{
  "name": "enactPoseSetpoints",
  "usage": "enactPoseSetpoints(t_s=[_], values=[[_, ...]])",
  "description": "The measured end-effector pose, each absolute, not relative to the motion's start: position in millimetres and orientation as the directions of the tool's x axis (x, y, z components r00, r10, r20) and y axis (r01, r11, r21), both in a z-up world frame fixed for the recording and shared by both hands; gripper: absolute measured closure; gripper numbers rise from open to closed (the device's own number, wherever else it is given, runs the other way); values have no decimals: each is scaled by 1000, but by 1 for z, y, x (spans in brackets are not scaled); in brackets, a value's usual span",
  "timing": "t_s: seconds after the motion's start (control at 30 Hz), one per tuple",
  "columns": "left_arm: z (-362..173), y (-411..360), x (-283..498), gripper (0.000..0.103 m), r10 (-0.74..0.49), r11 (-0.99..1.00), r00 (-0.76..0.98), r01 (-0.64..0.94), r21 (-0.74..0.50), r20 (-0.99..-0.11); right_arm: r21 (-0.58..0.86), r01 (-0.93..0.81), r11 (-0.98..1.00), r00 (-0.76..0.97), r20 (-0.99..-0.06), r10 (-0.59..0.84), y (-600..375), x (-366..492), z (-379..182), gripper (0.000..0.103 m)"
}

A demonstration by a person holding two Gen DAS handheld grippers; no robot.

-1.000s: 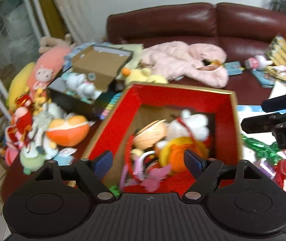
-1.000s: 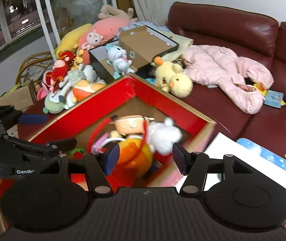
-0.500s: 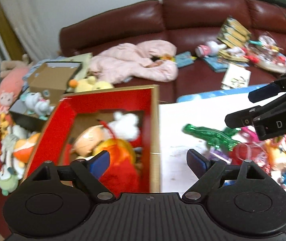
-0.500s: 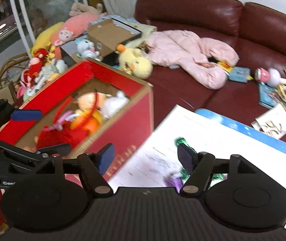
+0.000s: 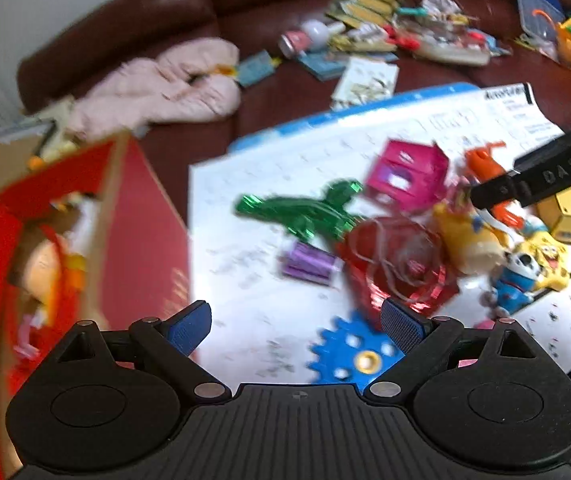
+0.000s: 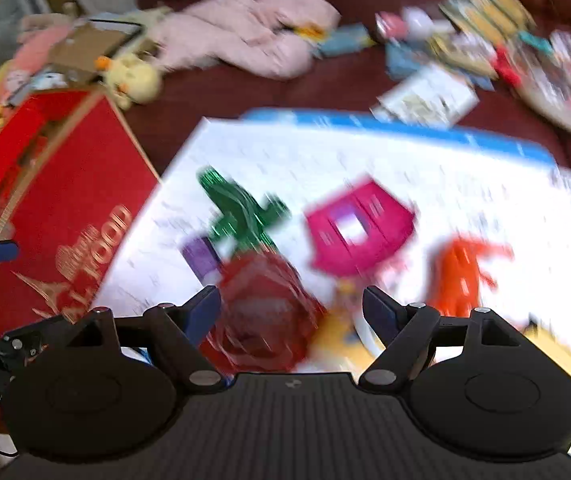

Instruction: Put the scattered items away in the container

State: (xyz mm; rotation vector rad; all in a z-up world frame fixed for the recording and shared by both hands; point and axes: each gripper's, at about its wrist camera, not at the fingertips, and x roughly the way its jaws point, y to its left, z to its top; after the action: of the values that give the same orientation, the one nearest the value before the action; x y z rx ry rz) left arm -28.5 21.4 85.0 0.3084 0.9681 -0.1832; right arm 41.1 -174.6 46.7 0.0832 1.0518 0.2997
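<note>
Blurred toys crowd my left view: my left gripper point(image 5: 295, 322) is opening, nothing between its pads, above a half-hidden blue gear point(image 5: 355, 354); the red box point(image 5: 141, 216) sits left. My right view's smear shows my right gripper point(image 6: 291, 306) opening over a red foil toy point(image 6: 263, 312) on white paper point(image 6: 465, 176), sofa point(image 6: 349, 80) behind.

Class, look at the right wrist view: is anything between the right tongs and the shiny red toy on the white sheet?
Nothing visible. The right tongs, jaws opening and empty, point at the shiny red toy, which lies just ahead with no toy on top of it.
</note>
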Motion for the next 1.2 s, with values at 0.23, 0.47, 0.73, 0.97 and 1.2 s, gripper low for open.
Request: enactPoseSetpoints(t_s=[0.23,0.47,0.73,0.97,1.2], values=[[22,-11,-40,6,-68,916,461,380,128,-885,255,-91,962,394,-879,271,-208,16,4,22],[-10,-42,-60,6,-138,848,450,513,129,-882,308,16,951,371,-885,280,-236,-4,-16,22],[-41,-64,-76,8,-192,750,427,644,149,-884,413,99,905,283,-884,372,-230,-18,-47,28],[-59,-74,-73,18,-252,717,378,691,91,-891,471,148,870,234,-871,432,-223,-20,-64,32],[-76,-79,-72,32,-248,695,332,715,71,-910,483,161,861,216,-868,447,-215,-20,-72,34]])
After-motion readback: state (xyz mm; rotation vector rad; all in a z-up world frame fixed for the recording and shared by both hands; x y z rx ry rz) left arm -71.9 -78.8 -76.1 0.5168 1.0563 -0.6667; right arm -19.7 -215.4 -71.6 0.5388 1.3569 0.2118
